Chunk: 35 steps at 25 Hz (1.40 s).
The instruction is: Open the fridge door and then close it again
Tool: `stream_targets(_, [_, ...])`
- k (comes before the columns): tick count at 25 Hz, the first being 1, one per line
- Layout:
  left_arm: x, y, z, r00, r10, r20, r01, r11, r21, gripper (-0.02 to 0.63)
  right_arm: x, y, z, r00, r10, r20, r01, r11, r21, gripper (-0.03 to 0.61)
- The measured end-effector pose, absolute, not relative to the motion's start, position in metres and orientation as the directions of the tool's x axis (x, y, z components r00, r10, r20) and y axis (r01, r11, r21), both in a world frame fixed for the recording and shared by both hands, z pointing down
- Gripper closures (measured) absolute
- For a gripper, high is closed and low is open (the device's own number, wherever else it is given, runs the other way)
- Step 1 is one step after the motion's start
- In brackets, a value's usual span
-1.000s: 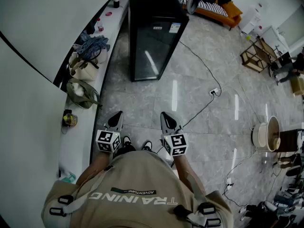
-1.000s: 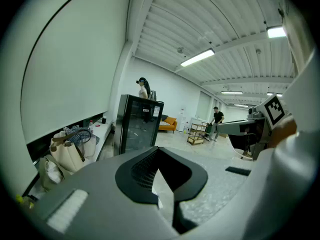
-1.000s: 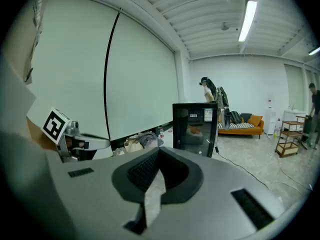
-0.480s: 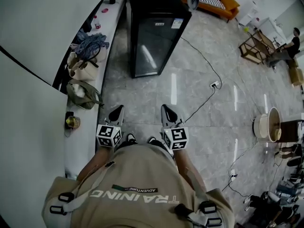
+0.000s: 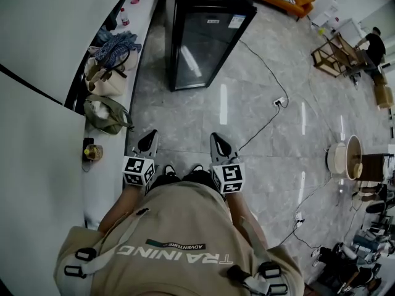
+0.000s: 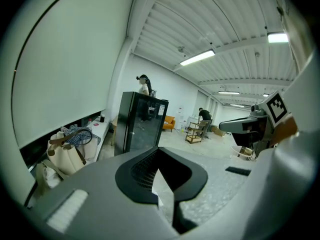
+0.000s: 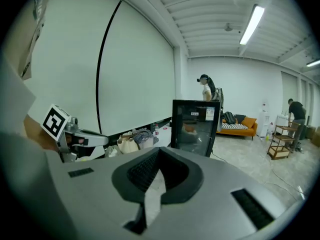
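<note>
At twelve o'clock from the person, well apart, the black fridge (image 5: 207, 17) is seen, its glass door (image 5: 199, 51) shut. The left gripper (image 5: 149, 142) is held low at eleven o'clock and the right gripper (image 5: 220, 145) at one o'clock. The jaws of each are brought together, only a thin slit is left, and nothing is held between them. The approach is judged to be the step in hand; the door is not yet touched. Next, the fridge must be reached, one gripper opened, and the door edge or handle caught. A cable (image 5: 265, 113) at one o'clock should be avoided.
</note>
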<state>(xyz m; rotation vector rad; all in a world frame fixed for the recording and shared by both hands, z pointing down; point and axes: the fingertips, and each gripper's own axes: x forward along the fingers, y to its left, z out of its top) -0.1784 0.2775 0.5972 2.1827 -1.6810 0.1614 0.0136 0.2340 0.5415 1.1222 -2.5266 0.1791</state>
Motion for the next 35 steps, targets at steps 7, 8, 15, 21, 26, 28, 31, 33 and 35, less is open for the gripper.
stream_targets(7, [-0.178, 0.27, 0.617, 0.266, -0.896, 0.356, -0.95, -0.182, 0.253, 0.615, 0.005, 0.226, 0.544, -0.627, -0.674, 0.391, -0.726, 0.688, 0.023, 0.583])
stream_targets(8, [-0.176, 0.269, 0.617, 0.268, -0.895, 0.358, -0.95, -0.182, 0.255, 0.615, 0.008, 0.224, 0.547, -0.625, -0.672, 0.398, -0.727, 0.686, 0.017, 0.583])
stream_targets(15, [-0.165, 0.246, 0.615, 0.254, -0.892, 0.373, -0.957, -0.176, 0.23, 0.614, 0.027, 0.19, 0.564, -0.627, -0.672, 0.394, -0.743, 0.668, -0.043, 0.583])
stream_targets(21, [-0.168, 0.198, 0.593, 0.226, -0.899, 0.375, -0.971, -0.175, 0.165, 0.615, 0.03, 0.129, 0.556, -0.657, -0.684, 0.317, -0.735, 0.674, -0.07, 0.583])
stream_targets(26, [-0.163, 0.151, 0.574, 0.198, -0.911, 0.361, -0.979, -0.167, 0.116, 0.615, 0.043, 0.088, 0.556, -0.673, -0.679, 0.295, -0.724, 0.685, -0.075, 0.583])
stream_targets(28, [-0.161, 0.134, 0.571, 0.188, -0.916, 0.355, -0.98, -0.154, 0.122, 0.615, 0.047, 0.072, 0.559, -0.679, -0.675, 0.29, -0.717, 0.694, -0.062, 0.583])
stream_targets(31, [-0.16, 0.116, 0.567, 0.173, -0.915, 0.364, -0.984, -0.142, 0.112, 0.615, 0.049, 0.052, 0.566, -0.694, -0.664, 0.277, -0.706, 0.704, -0.083, 0.583])
stream_targets(33, [-0.159, 0.106, 0.567, 0.162, -0.915, 0.371, -0.986, -0.134, 0.099, 0.615, 0.05, 0.041, 0.57, -0.705, -0.655, 0.273, -0.698, 0.709, -0.1, 0.583])
stream_targets(35, [-0.157, 0.096, 0.567, 0.144, -0.916, 0.373, -0.989, -0.117, 0.096, 0.615, 0.05, 0.031, 0.577, -0.717, -0.638, 0.281, -0.684, 0.721, -0.108, 0.583])
